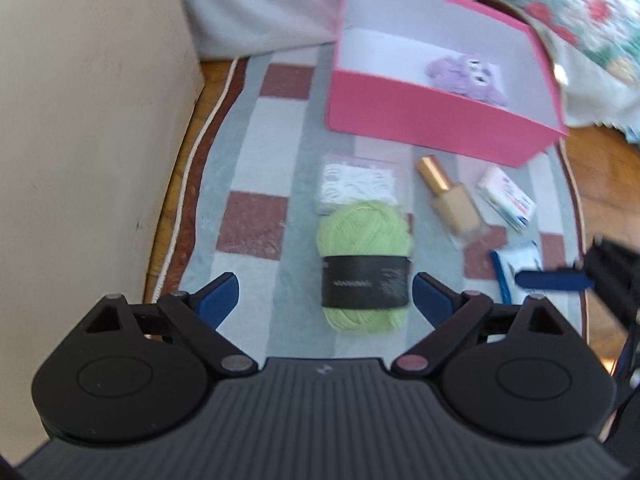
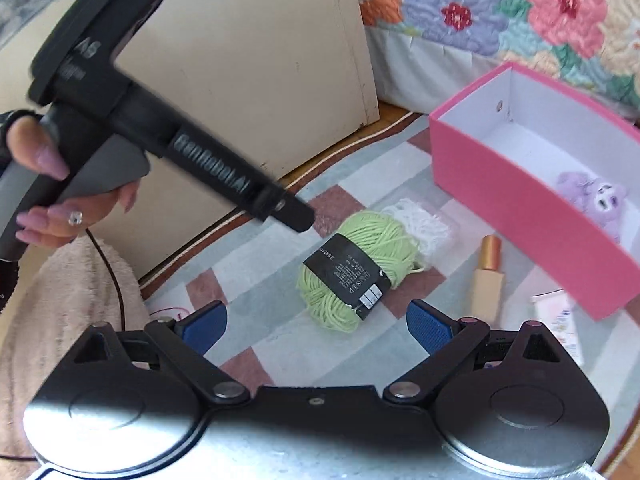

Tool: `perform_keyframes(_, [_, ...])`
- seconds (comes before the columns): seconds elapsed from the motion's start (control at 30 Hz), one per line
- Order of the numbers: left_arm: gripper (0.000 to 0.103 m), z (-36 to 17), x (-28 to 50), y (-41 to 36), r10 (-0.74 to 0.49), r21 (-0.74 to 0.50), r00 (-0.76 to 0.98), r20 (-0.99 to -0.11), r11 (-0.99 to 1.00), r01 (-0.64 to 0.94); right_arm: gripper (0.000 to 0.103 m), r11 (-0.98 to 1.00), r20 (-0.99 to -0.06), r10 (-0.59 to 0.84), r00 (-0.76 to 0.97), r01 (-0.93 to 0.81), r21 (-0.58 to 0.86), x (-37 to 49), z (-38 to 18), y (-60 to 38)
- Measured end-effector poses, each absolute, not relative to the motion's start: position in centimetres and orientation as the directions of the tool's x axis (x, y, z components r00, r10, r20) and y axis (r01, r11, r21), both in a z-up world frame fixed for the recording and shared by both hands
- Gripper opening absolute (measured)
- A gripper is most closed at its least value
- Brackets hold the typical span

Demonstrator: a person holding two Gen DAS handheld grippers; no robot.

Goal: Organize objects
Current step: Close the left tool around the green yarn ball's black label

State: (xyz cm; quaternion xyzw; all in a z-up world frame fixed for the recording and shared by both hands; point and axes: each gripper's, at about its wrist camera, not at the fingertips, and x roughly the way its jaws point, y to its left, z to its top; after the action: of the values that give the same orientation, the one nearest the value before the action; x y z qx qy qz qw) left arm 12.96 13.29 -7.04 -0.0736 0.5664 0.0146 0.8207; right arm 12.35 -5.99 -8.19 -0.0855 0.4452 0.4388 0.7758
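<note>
Yarn (image 1: 365,266), a pale green ball with a black paper band round its middle, lay on the checked rug (image 1: 256,216) on the floor, straight ahead of the left claw (image 1: 325,296) and between its blue pads, which stood wide apart and touched nothing; the right claw (image 2: 316,326) was likewise spread open and empty, with the ball just beyond its tips. Largest of all was the pink box (image 1: 436,128), open-topped and white inside, set further back on the rug with a small purple plush toy (image 1: 466,78) already in it; I took that for the place things were meant to go. The yarn came next in size; it looked light and soft, likely to squash under pressure rather than slip, so a hold across the banded middle seemed surest, the paper giving some firmness; loose strands at the ends could snag. Touching its far end lay a white netted packet (image 1: 356,186), soft and flat. Beside it a glass bottle (image 1: 454,200) with a gold cap lay on its side; hard, smooth, probably heavier and apt to roll or slide, best taken across its squared body. A small white carton (image 1: 506,200) sat near the bottle, light and stiff.
</note>
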Motion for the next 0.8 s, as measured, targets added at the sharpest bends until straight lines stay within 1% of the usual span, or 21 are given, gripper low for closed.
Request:
perform_keyframes(0.17, [0.093, -11.0, 14.3, 14.1, -0.077, -0.132, 0.339, -0.938, 0.981, -0.145, 0.097, 0.657, -0.783, 0.578, 0.229, -0.700, 0.280, 13.6, -12.5, -4.4])
perform_keyframes(0.27, [0.092, -12.7, 14.6, 14.3, -0.139, -0.204, 0.337, -0.931, 0.965, -0.165, 0.097, 0.677, -0.800, 0.554, 0.230, -0.683, 0.272, 14.0, -14.3, -3.5])
perform_keyframes(0.3, [0.089, -13.3, 14.7, 14.3, -0.171, -0.239, 0.337, -0.926, 0.956, -0.171, 0.097, 0.680, -0.798, 0.556, 0.232, -0.679, 0.277, 14.0, -14.7, -3.2])
perform_keyframes(0.33, [0.084, -13.7, 14.7, 14.3, -0.209, -0.277, 0.336, -0.918, 0.946, -0.168, 0.097, 0.683, -0.797, 0.560, 0.228, -0.672, 0.287, 14.0, -15.1, -3.0])
perform_keyframes(0.4, [0.076, -14.5, 14.7, 14.2, -0.260, -0.326, 0.332, -0.907, 0.932, -0.160, 0.097, 0.699, -0.801, 0.551, 0.233, -0.654, 0.290, 14.0, -15.7, -2.6])
perform_keyframes(0.47, [0.075, -15.0, 14.5, 14.1, -0.286, -0.355, 0.350, -0.892, 0.922, -0.152, 0.097, 0.705, -0.813, 0.523, 0.257, -0.666, 0.243, 13.6, -16.1, -2.2])
perform_keyframes(0.53, [0.070, -15.4, 14.4, 14.1, -0.318, -0.391, 0.363, -0.876, 0.909, -0.148, 0.097, 0.696, -0.810, 0.520, 0.271, -0.685, 0.217, 13.3, -16.2, -1.9])
perform_keyframes(0.6, [0.068, -16.1, 14.3, 14.3, -0.363, -0.444, 0.366, -0.857, 0.880, -0.167, 0.097, 0.696, -0.799, 0.539, 0.265, -0.675, 0.246, 13.7, -16.6, -1.9])
perform_keyframes(0.63, [0.068, -16.4, 14.3, 14.3, -0.364, -0.451, 0.370, -0.855, 0.874, -0.183, 0.097, 0.704, -0.797, 0.547, 0.256, -0.655, 0.273, 14.2, -17.0, -1.9])
perform_keyframes(0.67, [0.068, -16.5, 14.3, 14.3, -0.365, -0.455, 0.373, -0.853, 0.870, -0.190, 0.093, 0.713, -0.798, 0.552, 0.242, -0.632, 0.302, 14.8, -17.5, -1.9])
perform_keyframes(0.7, [0.067, -16.5, 14.2, 14.3, -0.371, -0.462, 0.377, -0.849, 0.867, -0.188, 0.080, 0.723, -0.802, 0.550, 0.233, -0.614, 0.317, 15.2, -17.9, -2.0])
perform_keyframes(0.73, [0.065, -16.4, 14.1, 14.2, -0.369, -0.461, 0.381, -0.847, 0.868, -0.185, 0.074, 0.731, -0.809, 0.543, 0.226, -0.602, 0.322, 15.6, -18.1, -2.0])
perform_keyframes(0.8, [0.061, -16.0, 13.7, 14.0, -0.362, -0.454, 0.392, -0.846, 0.874, -0.174, 0.066, 0.728, -0.806, 0.550, 0.217, -0.599, 0.335, 15.6, -18.0, -2.2])
